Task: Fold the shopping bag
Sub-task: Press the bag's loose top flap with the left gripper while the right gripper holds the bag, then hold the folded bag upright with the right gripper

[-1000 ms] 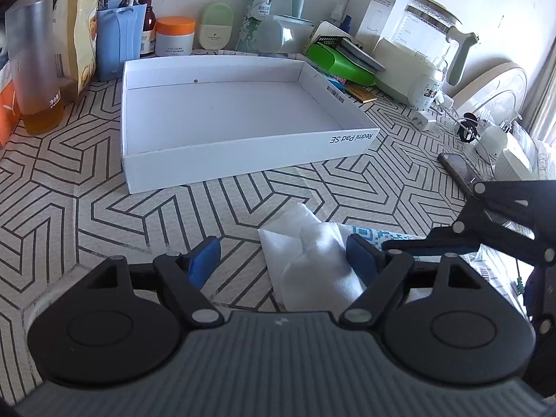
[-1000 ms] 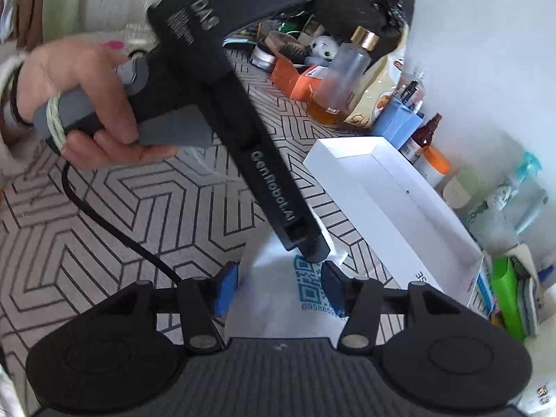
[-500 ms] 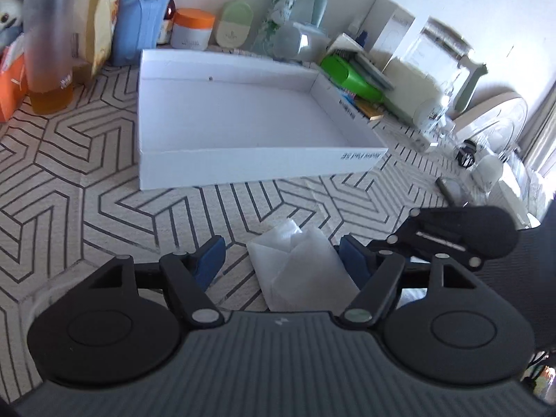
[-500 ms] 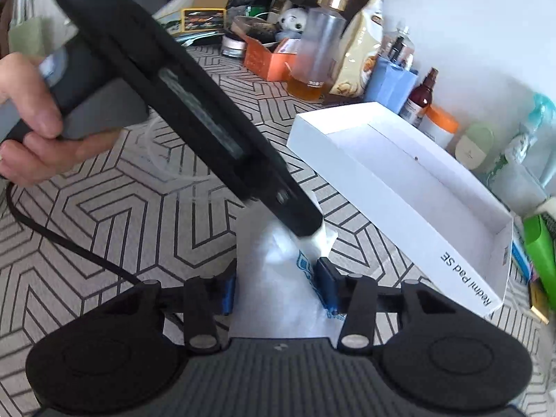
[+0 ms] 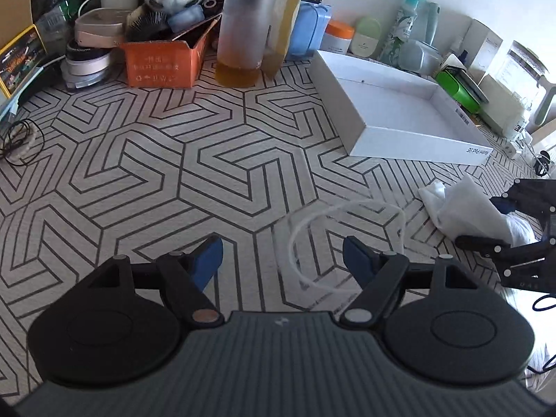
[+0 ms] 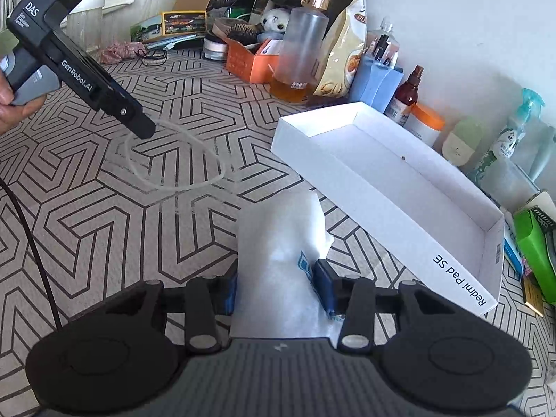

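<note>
Left hand-held gripper (image 5: pixel 282 260): fingers spread wide over the patterned table (image 5: pixel 146 173), nothing between the blue pads; the right wrist view shows its black body (image 6: pixel 80 73) slanting down with its tip at the far edge of the handle loop.

Right hand-held gripper (image 6: pixel 276 286): pads pinching the near end of the shopping bag (image 6: pixel 278 243) from both sides; seen from the left wrist view at the right edge (image 5: pixel 514 222).

Shopping bag: white and translucent, gathered into a narrow band on the table just beside the white box (image 6: pixel 399 187) – apart from it, as far as I can tell.

Long axis: runs away from the right hand-held gripper, the far end rounded and pointing toward the handle loop.

Handle loop (image 5: pixel 347 236): a thin clear oval lying flat on the table, partly between the left fingers (its join to the bag is too faint to trace).

Only in the right wrist view: blue print on the bag by the right pad; a hand (image 6: pixel 10 104) on the left grip.

Only in the left wrist view: the bag's crumpled side profile (image 5: pixel 465 208); a black cord (image 5: pixel 21 139) at the left edge.
</note>
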The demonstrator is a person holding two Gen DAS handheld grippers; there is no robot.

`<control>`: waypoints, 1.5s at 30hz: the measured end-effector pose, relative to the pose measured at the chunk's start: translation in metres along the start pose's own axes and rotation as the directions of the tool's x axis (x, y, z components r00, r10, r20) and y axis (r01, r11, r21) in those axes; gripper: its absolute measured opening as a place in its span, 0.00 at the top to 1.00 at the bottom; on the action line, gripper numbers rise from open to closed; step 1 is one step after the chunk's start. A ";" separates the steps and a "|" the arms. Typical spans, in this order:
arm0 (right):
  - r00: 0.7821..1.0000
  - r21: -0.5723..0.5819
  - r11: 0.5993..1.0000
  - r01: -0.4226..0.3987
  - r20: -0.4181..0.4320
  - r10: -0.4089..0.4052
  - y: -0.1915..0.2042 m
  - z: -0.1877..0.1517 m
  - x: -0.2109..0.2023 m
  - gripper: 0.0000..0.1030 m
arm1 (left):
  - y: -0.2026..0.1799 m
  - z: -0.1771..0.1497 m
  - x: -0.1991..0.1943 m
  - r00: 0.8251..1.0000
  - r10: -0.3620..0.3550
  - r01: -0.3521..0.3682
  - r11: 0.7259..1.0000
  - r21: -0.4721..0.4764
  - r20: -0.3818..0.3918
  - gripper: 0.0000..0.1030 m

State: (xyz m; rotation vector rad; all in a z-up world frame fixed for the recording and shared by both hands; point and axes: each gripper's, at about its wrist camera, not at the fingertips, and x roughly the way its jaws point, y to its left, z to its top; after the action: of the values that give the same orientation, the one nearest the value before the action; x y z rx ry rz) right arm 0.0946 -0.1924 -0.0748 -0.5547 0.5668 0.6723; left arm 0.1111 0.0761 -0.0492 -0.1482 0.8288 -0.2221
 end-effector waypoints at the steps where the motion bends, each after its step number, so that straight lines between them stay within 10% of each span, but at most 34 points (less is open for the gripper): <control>1: 0.999 -0.004 1.000 0.015 0.031 -0.015 0.003 -0.004 -0.003 0.61 | -0.002 0.000 0.003 1.000 0.023 -0.023 1.000 0.015 0.006 0.32; 5: 0.995 0.116 0.993 0.014 0.098 -0.026 -0.010 -0.008 -0.011 0.64 | -0.016 -0.003 0.013 0.994 0.111 -0.112 0.984 0.140 0.019 0.50; 10: 0.981 0.282 0.959 -0.025 0.193 -0.032 -0.035 -0.017 -0.030 0.67 | -0.027 -0.004 0.020 0.996 0.084 -0.091 0.978 0.189 0.043 0.95; 21: 0.934 0.306 0.943 -0.132 0.356 0.016 -0.038 -0.016 -0.057 0.67 | -0.044 0.009 0.011 0.999 -0.031 0.028 0.990 0.136 0.026 0.97; 32: 0.886 0.310 0.950 0.042 0.428 -0.179 -0.045 0.008 -0.086 0.67 | -0.053 0.020 0.000 0.998 -0.052 0.048 0.993 0.110 0.037 0.97; 45: 0.918 0.474 0.879 0.044 0.328 -0.223 -0.076 -0.018 -0.101 0.67 | -0.045 0.017 -0.004 0.997 -0.044 0.040 0.997 0.070 0.064 0.97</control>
State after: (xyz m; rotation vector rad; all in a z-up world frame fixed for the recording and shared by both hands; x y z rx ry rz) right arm 0.0777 -0.2950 -0.0013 -0.0115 0.3031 0.4681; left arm 0.1151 0.0348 -0.0247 -0.1077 0.7520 -0.2834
